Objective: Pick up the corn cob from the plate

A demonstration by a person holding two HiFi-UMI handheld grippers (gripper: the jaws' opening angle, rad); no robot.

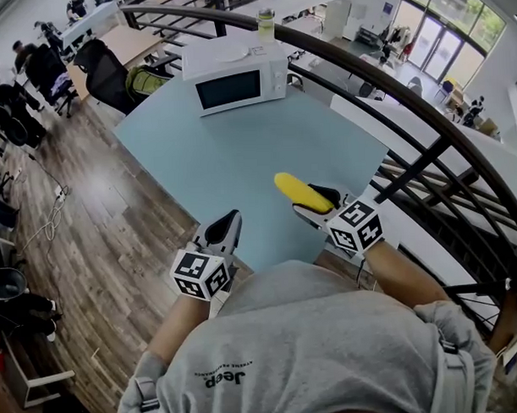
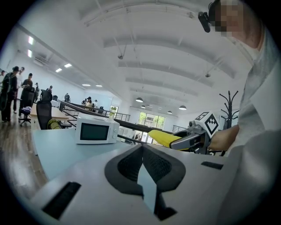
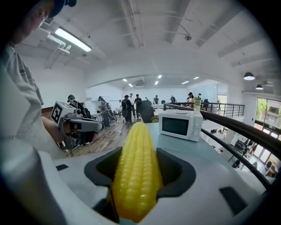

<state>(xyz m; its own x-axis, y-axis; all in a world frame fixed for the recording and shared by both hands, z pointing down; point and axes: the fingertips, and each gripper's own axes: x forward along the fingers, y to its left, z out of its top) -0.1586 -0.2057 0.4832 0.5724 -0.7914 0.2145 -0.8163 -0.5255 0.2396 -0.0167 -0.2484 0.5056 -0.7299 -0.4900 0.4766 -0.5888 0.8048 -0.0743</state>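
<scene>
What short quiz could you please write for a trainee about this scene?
1. True or false: the left claw holds the corn cob.
2. What stands at the far end of the table? A) a kettle B) a microwave C) a toaster
3. Fill in: the left claw's jaws stand ___ (together or apart).

Key:
1. False: the right claw grips the cob, which lies lengthwise between its jaws.
2. B
3. Together, with nothing between them.
</scene>
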